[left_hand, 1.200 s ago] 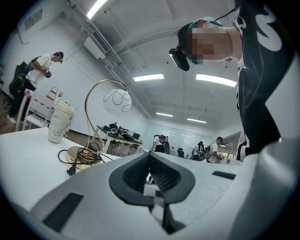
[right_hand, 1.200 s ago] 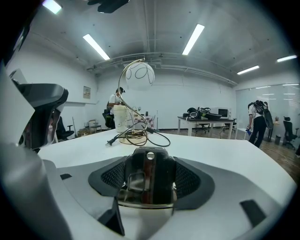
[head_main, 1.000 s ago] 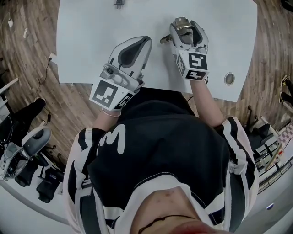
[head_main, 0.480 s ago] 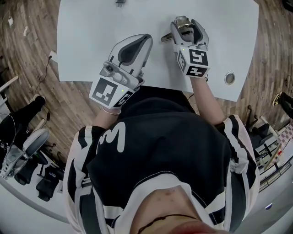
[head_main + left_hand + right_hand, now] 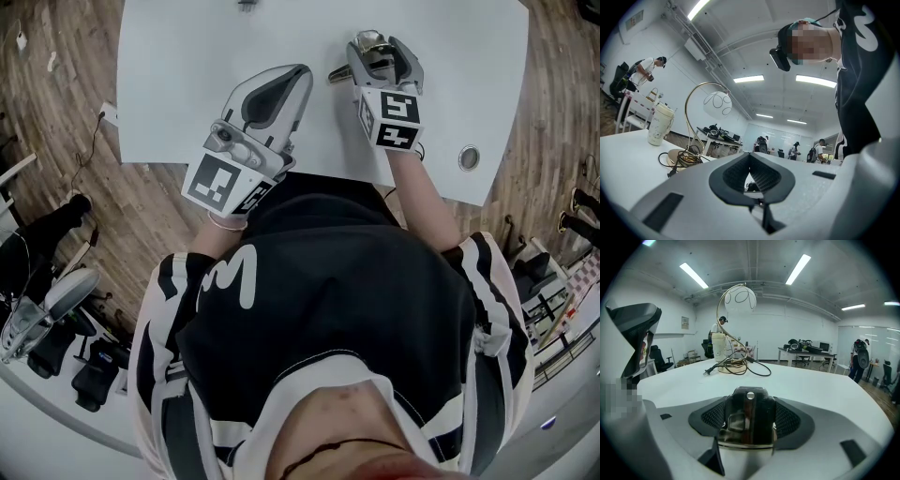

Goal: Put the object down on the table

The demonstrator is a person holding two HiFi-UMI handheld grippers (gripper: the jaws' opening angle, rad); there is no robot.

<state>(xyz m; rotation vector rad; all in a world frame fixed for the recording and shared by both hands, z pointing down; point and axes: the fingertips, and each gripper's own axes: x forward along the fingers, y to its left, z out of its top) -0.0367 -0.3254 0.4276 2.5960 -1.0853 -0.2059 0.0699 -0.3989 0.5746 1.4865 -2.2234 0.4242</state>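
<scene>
My right gripper (image 5: 377, 47) is shut on a shiny dark metal object (image 5: 373, 58) over the far right part of the white table (image 5: 187, 103). A thin part of the object (image 5: 337, 76) sticks out to the left of the jaws. In the right gripper view the metal object (image 5: 750, 423), with a small hole near its top, fills the gap between the right gripper's (image 5: 749, 401) black pads. Whether it touches the table I cannot tell. My left gripper (image 5: 298, 81) hovers over the table's near edge, shut with nothing in it; in the left gripper view the left gripper (image 5: 751, 158) shows its pads meeting.
A gold arc lamp (image 5: 736, 298) with a coiled black cable (image 5: 740, 365) and a tall cup (image 5: 718, 347) stand farther out on the table. A round metal grommet (image 5: 470, 159) sits near the table's right edge. Chairs and gear (image 5: 56, 319) lie on the wooden floor at left.
My right gripper, with the metal object in it, has shifted a little farther out over the table. The left gripper has barely moved.
</scene>
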